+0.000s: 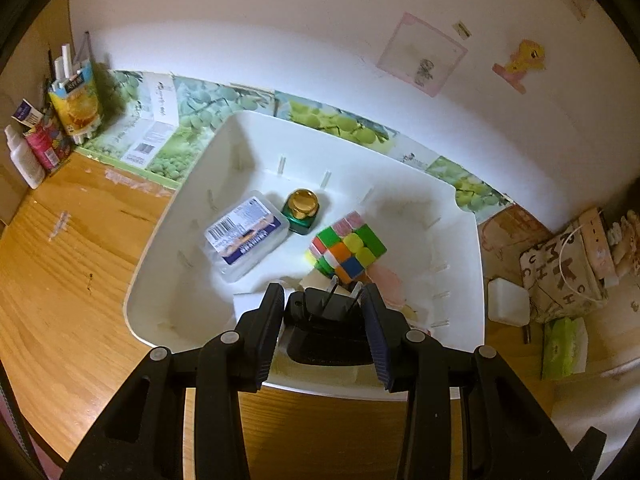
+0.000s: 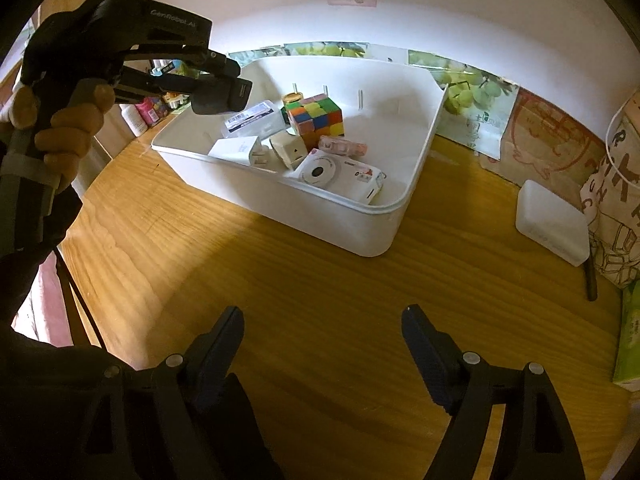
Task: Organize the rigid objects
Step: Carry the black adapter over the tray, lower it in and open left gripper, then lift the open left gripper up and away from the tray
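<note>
My left gripper (image 1: pixel 324 294) is shut on a black plug adapter (image 1: pixel 320 332) whose two metal prongs point away from me. It hangs over the near edge of the white bin (image 1: pixel 152 264). In the right wrist view the same adapter (image 2: pixel 220 98) hovers above the bin's (image 2: pixel 280 188) left corner. Inside the bin lie a colourful puzzle cube (image 1: pixel 348 248), a green jar with a gold lid (image 1: pixel 302 210), a clear labelled plastic box (image 1: pixel 246 238), a white camera (image 2: pixel 340 174), white plug adapters (image 2: pixel 288 152) and a pink item (image 2: pixel 342 146). My right gripper (image 2: pixel 324 336) stands open over bare wood, with nothing between its fingers.
A white box (image 2: pixel 552 220) and a patterned bag (image 1: pixel 560 276) sit to the right of the bin, with a green pack (image 1: pixel 564 344) nearer. Bottles and cartons (image 1: pixel 76 100) crowd the back left corner. A wall runs close behind the bin. A hand (image 2: pixel 60 128) grips the left tool's handle.
</note>
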Demonstrator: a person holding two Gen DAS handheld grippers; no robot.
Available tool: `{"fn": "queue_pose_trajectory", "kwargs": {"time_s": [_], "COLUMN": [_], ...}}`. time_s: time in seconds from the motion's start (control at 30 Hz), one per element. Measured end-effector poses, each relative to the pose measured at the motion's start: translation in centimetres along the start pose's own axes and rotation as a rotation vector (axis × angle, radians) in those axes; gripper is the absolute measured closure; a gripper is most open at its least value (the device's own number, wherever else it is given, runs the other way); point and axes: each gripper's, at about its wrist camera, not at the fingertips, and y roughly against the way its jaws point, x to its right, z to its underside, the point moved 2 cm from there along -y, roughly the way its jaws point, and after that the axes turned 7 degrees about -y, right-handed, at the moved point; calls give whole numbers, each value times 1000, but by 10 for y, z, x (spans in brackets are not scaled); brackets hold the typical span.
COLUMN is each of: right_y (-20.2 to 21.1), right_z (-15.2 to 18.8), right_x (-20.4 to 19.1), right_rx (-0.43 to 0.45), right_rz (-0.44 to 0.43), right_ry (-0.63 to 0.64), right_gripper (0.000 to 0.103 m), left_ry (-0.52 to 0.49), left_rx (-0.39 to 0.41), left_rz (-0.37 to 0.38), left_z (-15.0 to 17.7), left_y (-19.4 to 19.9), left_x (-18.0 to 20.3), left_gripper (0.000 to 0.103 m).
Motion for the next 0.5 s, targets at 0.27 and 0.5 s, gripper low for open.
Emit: {"fn": "queue_pose_trajectory", "kwargs": {"time_s": [0.27, 0.5], "right_y": [12, 27], "right_z": [4, 12], "right_x": [-11, -23], "right_rx": [37, 78], "right_rz": [22, 34], "right_ry": [10, 15], "right_gripper": [20, 19], "left_ry": [-13, -25], "left_rx": [106, 135], "left_rz": [6, -3], "left_z": [0, 12], "left_y": [32, 56], "left_x": [-1, -3], "left_gripper": [29, 27]}}
